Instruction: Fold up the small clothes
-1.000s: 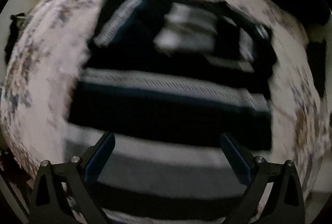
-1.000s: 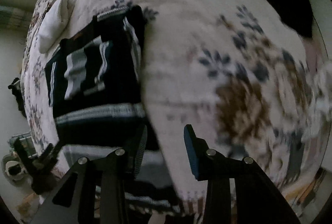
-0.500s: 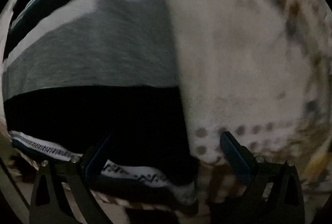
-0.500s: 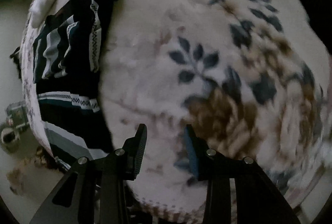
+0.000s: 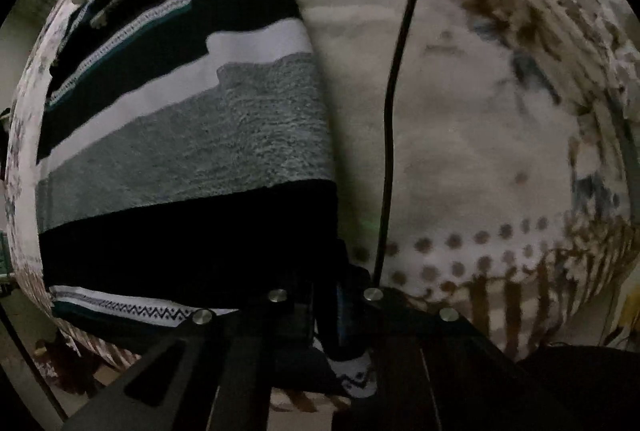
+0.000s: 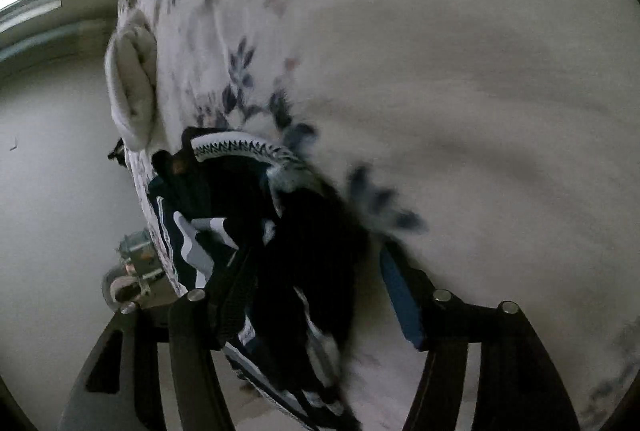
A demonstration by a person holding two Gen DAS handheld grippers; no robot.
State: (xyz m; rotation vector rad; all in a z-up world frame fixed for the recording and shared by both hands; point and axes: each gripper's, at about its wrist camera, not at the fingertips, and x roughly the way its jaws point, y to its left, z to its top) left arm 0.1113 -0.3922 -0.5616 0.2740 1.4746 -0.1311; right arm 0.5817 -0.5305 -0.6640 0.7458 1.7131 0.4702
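Observation:
A knitted sweater [image 5: 192, 135] with black, white, grey and teal stripes lies flat on a floral blanket [image 5: 480, 119]. My left gripper [image 5: 326, 307] points down at its near right corner and is shut on the zigzag-patterned hem there. In the right wrist view the sweater [image 6: 304, 255] is dark and bunched at its far edge, and it sits between the fingers of my right gripper [image 6: 316, 303]. Those jaws are closing. The blue pad [image 6: 400, 303] still stands a little apart from the fabric.
A thin black cable [image 5: 394, 103] hangs across the blanket just right of the sweater. A white folded cloth [image 6: 132, 79] lies at the blanket's edge beyond the sweater. Small clutter [image 6: 132, 271] sits on the floor below.
My left gripper moved from over the sweater's middle to its near right corner and shut on the hem. My right gripper dropped from over the blanket onto the sweater's far edge, jaws narrower.

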